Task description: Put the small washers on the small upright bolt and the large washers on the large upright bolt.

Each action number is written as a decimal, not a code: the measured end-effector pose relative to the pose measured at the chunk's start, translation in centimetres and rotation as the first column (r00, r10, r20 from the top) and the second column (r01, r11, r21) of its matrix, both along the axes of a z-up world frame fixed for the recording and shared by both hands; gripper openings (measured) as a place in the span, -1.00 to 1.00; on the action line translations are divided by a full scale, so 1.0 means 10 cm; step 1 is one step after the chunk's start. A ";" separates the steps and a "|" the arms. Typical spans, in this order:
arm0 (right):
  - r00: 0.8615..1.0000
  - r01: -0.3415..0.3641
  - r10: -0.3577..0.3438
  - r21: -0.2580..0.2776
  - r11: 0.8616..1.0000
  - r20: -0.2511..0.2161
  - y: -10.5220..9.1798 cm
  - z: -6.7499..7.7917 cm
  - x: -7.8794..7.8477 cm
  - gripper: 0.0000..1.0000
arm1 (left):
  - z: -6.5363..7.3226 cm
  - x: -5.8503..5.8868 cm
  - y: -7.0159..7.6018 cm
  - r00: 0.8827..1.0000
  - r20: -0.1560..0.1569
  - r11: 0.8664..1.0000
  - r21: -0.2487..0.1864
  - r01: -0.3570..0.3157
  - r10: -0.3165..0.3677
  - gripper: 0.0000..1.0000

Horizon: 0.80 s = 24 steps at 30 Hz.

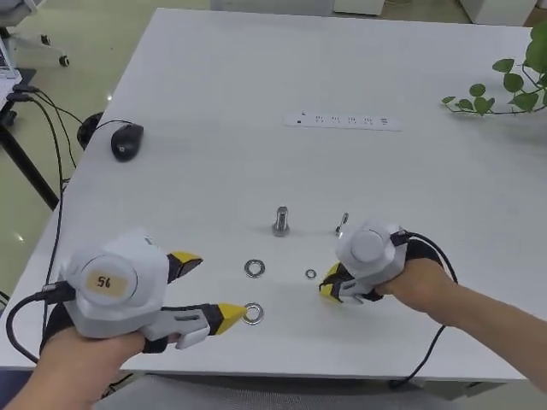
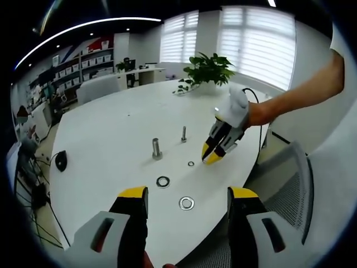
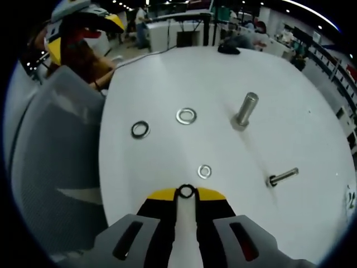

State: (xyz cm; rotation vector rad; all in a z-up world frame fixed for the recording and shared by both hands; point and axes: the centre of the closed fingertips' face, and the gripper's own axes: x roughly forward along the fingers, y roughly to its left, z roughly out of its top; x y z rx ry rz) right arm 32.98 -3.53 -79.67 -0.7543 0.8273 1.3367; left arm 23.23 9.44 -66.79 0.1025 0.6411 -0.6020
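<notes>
Though half hidden, a small washer point(image 3: 179, 191) sits pinched in the right tool point(image 3: 186, 196).

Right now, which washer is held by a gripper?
The small washer pinched between the right gripper's tips. The other small washer and both large washers lie flat on the table.

In the lower left of the head view the left hand point(image 1: 81, 359) holds the left gripper point(image 1: 208, 289), jaws wide apart. Right of centre, the right gripper point(image 1: 328, 291) points down-left, jaws pinched on a small washer point(image 3: 186, 191), and the forearm point(image 1: 487, 316) runs to the lower right corner.
</notes>
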 end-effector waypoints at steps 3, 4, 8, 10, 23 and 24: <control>1.000 0.012 -0.013 0.006 1.000 0.014 -0.03 0.10 0.08 -0.75 | 0.00 0.00 0.01 1.000 0.001 1.000 -0.001 -0.004 0.004 0.13; 1.000 0.014 -0.014 0.006 1.000 0.020 -0.05 0.13 0.11 -0.75 | 0.00 -0.01 0.01 1.000 0.001 1.000 -0.003 -0.005 0.005 0.13; 0.999 0.016 -0.016 0.002 1.000 0.050 -0.11 0.27 0.25 -0.75 | 0.00 -0.01 0.02 1.000 0.000 1.000 -0.006 -0.009 0.009 0.13; 0.998 0.021 -0.021 -0.001 1.000 0.057 -0.15 0.35 0.32 -0.75 | -0.01 -0.02 0.01 1.000 -0.002 1.000 -0.007 -0.007 0.007 0.13; 0.992 0.019 -0.015 -0.033 0.999 0.128 -0.25 0.64 0.82 -0.75 | -0.02 -0.03 0.06 1.000 -0.001 1.000 -0.012 -0.021 0.021 0.12; 0.992 0.021 -0.017 -0.033 0.999 0.128 -0.25 0.66 0.85 -0.75 | -0.02 -0.03 0.07 1.000 -0.001 1.000 -0.012 -0.024 0.024 0.12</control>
